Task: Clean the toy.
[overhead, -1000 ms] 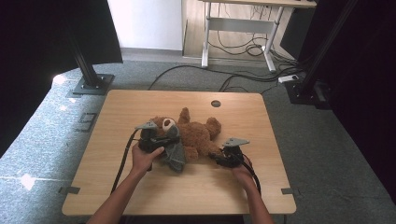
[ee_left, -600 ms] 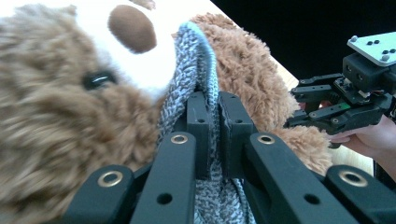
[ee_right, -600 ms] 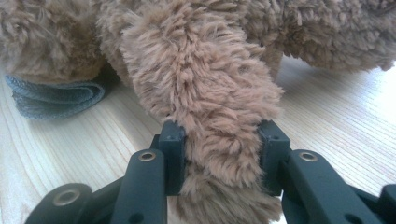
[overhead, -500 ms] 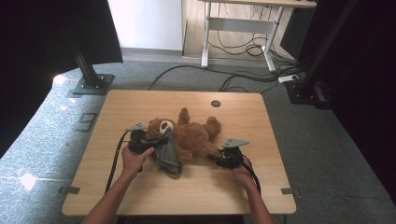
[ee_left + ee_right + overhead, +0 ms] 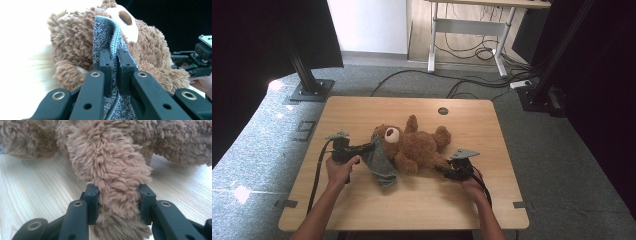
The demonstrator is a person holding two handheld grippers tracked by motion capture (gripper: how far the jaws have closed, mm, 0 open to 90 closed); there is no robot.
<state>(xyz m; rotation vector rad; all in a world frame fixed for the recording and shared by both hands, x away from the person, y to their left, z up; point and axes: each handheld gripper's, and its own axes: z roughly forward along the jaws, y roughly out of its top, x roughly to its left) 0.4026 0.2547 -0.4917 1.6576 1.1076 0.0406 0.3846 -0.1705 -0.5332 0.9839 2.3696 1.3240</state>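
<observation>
Our left gripper [image 5: 371, 146] has moved left, pulling one grey knitted cloth [image 5: 379, 161] it pinches tightly; our right gripper [image 5: 443, 170], just opening slightly, clamps one teddy bear's [image 5: 419, 148] leg.

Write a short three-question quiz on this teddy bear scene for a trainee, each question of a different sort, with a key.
1. True or false: the left gripper is shut on the grey knitted cloth.
2. Which part of the brown plush teddy bear sits between the pads of the right gripper? A) an ear B) a furry limb C) the white snout
3. Fill in the missing word: the teddy bear lies on its ____ on the light wooden table.

Key
1. True; the pads pinch a fold of the cloth in front of the bear's head.
2. B; the pads press on the limb from both sides.
3. Back; its snout faces up in the high view.
</observation>
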